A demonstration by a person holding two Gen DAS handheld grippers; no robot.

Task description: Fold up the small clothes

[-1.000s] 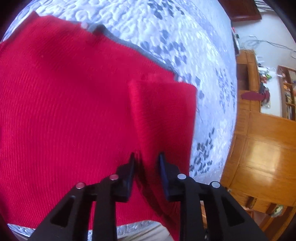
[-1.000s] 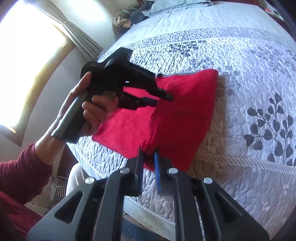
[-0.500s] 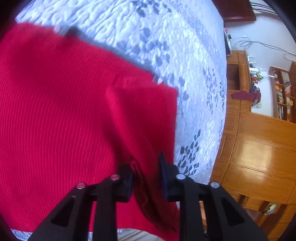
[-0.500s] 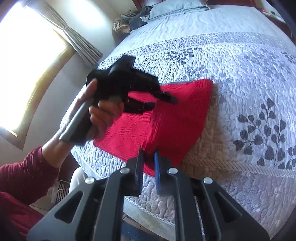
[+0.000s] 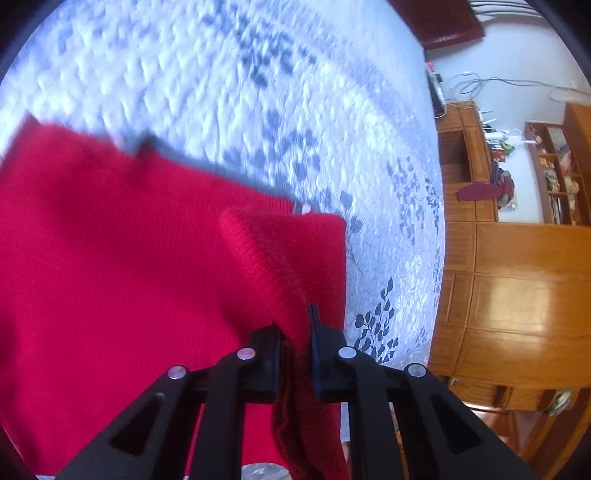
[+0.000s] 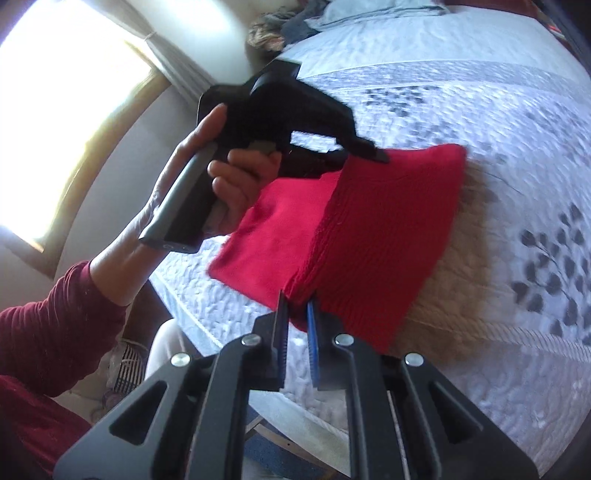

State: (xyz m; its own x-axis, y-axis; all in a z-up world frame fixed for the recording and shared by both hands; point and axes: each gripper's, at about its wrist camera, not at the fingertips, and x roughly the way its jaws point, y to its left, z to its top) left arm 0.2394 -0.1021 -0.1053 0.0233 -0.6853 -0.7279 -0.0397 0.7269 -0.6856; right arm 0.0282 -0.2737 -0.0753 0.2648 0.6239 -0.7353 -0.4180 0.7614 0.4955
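Note:
A red knit garment (image 5: 110, 280) lies on a white and grey quilted bed (image 5: 258, 92). My left gripper (image 5: 295, 332) is shut on a raised fold of its right edge, lifted above the flat part. In the right wrist view the garment (image 6: 388, 221) spreads across the bed (image 6: 498, 110) near its front edge. My right gripper (image 6: 295, 310) is shut on the garment's near corner. The left gripper (image 6: 365, 153), held by a hand in a dark red sleeve, pinches the garment's far edge.
A wooden cabinet (image 5: 517, 295) and shelves (image 5: 554, 173) stand to the right of the bed. A bright window (image 6: 55, 110) with a curtain is on the left. Pillows and clothes (image 6: 314, 18) lie at the bed's far end.
Both grippers have lifted their held edges higher and carried the fold across the garment. The left gripper has risen and moved further over it. Both views are blurred by motion.

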